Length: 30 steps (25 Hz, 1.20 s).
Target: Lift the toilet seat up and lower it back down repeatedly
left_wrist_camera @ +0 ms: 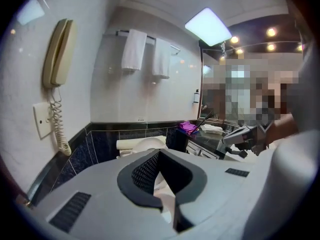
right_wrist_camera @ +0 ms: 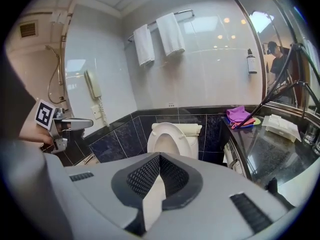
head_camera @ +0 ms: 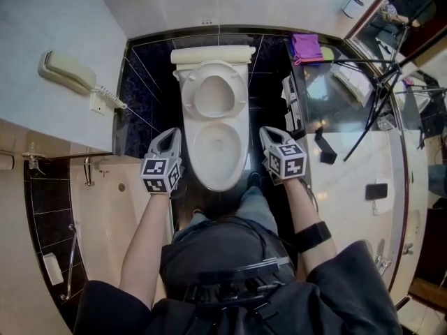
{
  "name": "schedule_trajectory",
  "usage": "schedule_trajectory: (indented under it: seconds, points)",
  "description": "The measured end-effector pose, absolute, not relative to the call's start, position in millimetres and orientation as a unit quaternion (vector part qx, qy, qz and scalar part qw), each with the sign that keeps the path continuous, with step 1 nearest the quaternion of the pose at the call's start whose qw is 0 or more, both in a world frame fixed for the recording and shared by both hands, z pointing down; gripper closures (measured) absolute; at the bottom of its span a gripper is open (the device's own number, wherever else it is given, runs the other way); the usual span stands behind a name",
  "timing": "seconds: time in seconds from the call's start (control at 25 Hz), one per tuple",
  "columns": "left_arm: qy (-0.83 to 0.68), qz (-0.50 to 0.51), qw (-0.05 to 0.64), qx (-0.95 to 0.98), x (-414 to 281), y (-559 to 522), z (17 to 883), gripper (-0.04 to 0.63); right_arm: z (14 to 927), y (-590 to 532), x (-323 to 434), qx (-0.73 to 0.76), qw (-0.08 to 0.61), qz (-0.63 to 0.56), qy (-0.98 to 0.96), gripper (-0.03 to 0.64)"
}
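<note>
The bathroom has glossy white walls above a band of dark blue tiles (right_wrist_camera: pixel 120 136), with a dark glass-topped desk (right_wrist_camera: pixel 272 156) along the right side. Against the back wall, the white oval plastic toilet seat (head_camera: pixel 188 93) stands raised, leaning back toward the cistern above the open white porcelain bowl (head_camera: pixel 218 155). There is one seat and two grippers, the left gripper (head_camera: pixel 170 137) and right gripper (head_camera: pixel 269 135) flanking the bowl's front without touching it, each with jaws pressed together on nothing; also two white towels (right_wrist_camera: pixel 144 45) on a rail, one beige wall phone (head_camera: pixel 66 72) and one purple cloth (head_camera: pixel 306 47) on the desk.
</note>
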<state>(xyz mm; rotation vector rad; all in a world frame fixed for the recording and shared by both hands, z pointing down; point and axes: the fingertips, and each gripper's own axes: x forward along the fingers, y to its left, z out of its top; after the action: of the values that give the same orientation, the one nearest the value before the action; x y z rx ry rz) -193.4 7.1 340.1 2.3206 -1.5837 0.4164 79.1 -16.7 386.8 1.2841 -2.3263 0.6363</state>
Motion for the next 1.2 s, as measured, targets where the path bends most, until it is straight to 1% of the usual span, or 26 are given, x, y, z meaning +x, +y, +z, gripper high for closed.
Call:
schedule_trajectory:
  seconds: [0.28, 0.52, 1.2]
  points:
    - [-0.551, 0.152, 0.133, 0.810, -203.7, 46.6, 332.1, 0.595, 379.0, 15.4, 84.2, 0.478, 0.199, 0.217, -0.827, 0.600]
    - [-0.551, 0.144, 0.135, 0.811, -198.0, 67.9, 328.0, 0.595, 384.8, 40.6, 98.2, 0.488, 0.197, 0.221, -0.821, 0.600]
    - [-0.561, 0.140, 0.120, 0.807, -185.8, 75.4, 322.8, 0.595, 392.9, 47.7, 115.7, 0.500, 0.202, 0.216, -0.814, 0.600]
